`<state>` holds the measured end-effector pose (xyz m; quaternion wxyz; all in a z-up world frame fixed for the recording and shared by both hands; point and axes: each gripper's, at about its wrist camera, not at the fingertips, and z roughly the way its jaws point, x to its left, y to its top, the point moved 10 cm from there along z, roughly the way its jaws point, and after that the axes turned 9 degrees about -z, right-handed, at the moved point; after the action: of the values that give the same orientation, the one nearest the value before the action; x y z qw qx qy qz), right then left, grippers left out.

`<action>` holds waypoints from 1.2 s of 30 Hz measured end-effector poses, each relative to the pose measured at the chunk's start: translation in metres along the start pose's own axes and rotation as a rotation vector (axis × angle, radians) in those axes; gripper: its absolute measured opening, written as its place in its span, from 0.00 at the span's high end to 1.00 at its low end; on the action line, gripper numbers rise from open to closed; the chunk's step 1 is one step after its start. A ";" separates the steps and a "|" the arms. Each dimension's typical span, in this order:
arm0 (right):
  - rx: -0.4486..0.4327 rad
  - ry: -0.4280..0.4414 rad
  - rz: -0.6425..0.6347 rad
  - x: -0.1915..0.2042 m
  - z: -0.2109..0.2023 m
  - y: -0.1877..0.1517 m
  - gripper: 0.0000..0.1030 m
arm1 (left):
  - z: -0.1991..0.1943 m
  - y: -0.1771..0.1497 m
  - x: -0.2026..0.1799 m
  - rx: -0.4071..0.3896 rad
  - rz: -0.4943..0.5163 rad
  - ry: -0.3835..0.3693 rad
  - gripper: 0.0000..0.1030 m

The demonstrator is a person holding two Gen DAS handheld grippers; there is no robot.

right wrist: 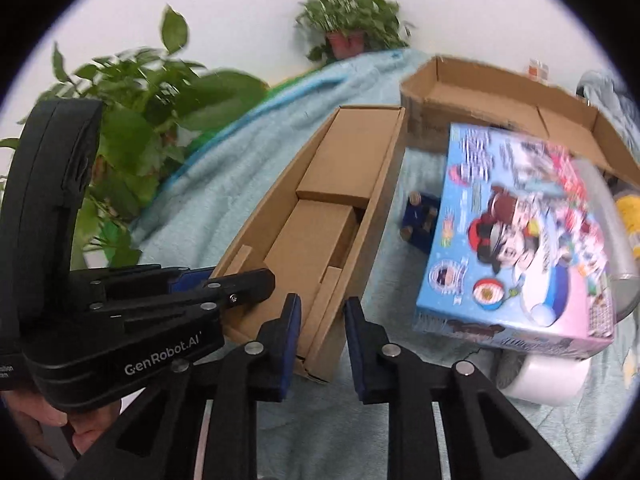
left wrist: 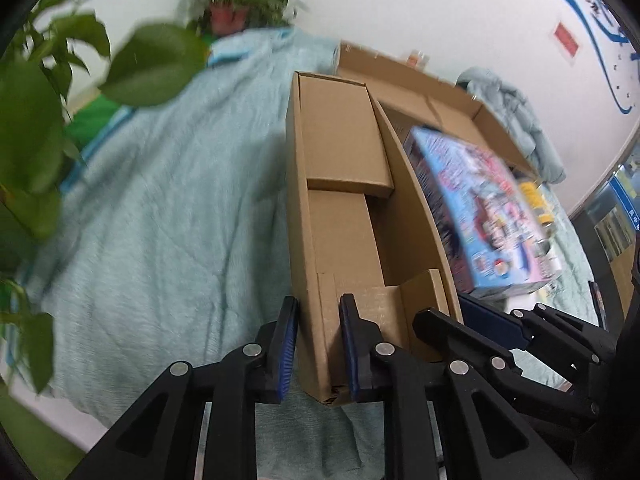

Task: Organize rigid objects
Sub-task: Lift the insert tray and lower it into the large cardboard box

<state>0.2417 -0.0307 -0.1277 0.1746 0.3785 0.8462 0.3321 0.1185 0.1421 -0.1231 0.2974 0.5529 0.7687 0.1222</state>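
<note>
A long open cardboard box lies on a teal blanket, with smaller cardboard inserts inside it. In the left wrist view my left gripper is shut on the box's near left wall, one blue pad on each side. In the right wrist view my right gripper is shut on the near right wall at the corner. Each gripper also shows in the other view: the right gripper on the right wall, the left gripper at the left corner. A colourful toy box lies to the right.
A large open carton sits behind the toy box. A small dark blue object, a white tape roll and a clear container lie around it. Leafy plants crowd the left. A hand holds the left gripper.
</note>
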 end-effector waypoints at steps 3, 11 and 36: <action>-0.056 0.016 0.012 -0.001 -0.017 0.013 0.79 | -0.021 0.014 -0.013 -0.057 0.021 0.012 0.83; -0.170 -0.046 0.030 -0.038 -0.048 0.058 0.79 | -0.045 0.073 -0.074 -0.167 0.120 -0.010 0.83; -0.131 -0.104 0.067 -0.160 -0.010 0.170 0.77 | 0.070 0.290 -0.190 -0.127 0.190 -0.043 0.83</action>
<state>0.4298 -0.0719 0.0041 0.2315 0.4113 0.7992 0.3722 0.4256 0.0611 0.0326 0.3351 0.6058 0.6971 0.1865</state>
